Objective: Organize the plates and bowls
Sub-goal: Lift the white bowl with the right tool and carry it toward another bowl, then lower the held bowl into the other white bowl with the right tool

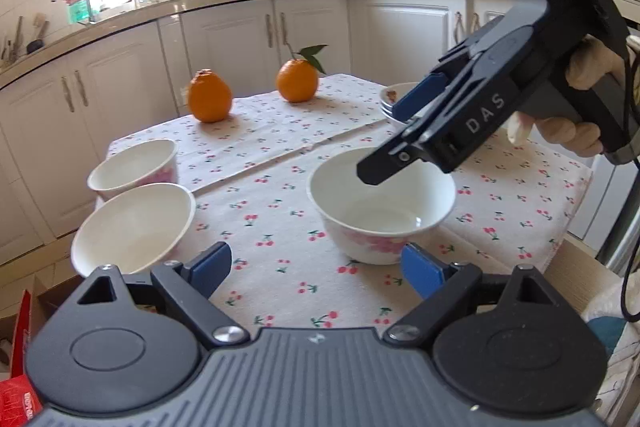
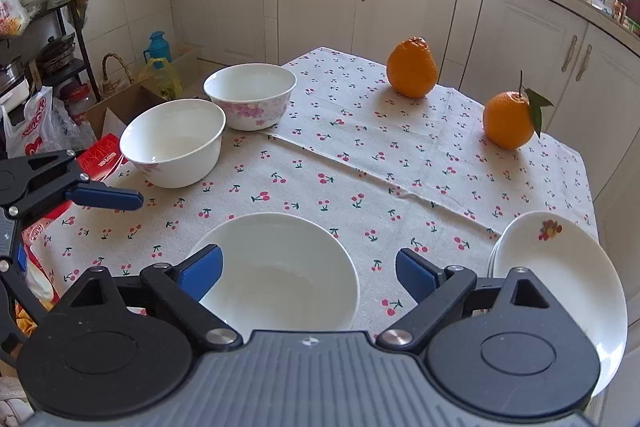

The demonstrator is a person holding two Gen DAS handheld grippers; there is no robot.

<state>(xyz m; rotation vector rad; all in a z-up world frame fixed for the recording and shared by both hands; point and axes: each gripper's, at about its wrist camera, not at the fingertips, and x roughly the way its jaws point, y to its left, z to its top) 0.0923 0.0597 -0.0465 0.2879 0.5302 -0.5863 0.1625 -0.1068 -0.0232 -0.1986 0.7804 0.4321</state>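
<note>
Mid bowl-gathering: right claw (image 2: 308, 273) spread, empty, over near bowl (image 2: 280, 275); left claw (image 1: 316, 267) spread too; next, straddle rim, pinch.

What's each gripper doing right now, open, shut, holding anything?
Left gripper: open, empty, facing the nearest bowl.
Right gripper: open, empty, hanging over that same bowl.

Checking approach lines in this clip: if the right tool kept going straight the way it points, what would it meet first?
Probably the white ceramic bowl directly below the open right tool; its rim sits between the blue fingers, though depth is uncertain.
</note>
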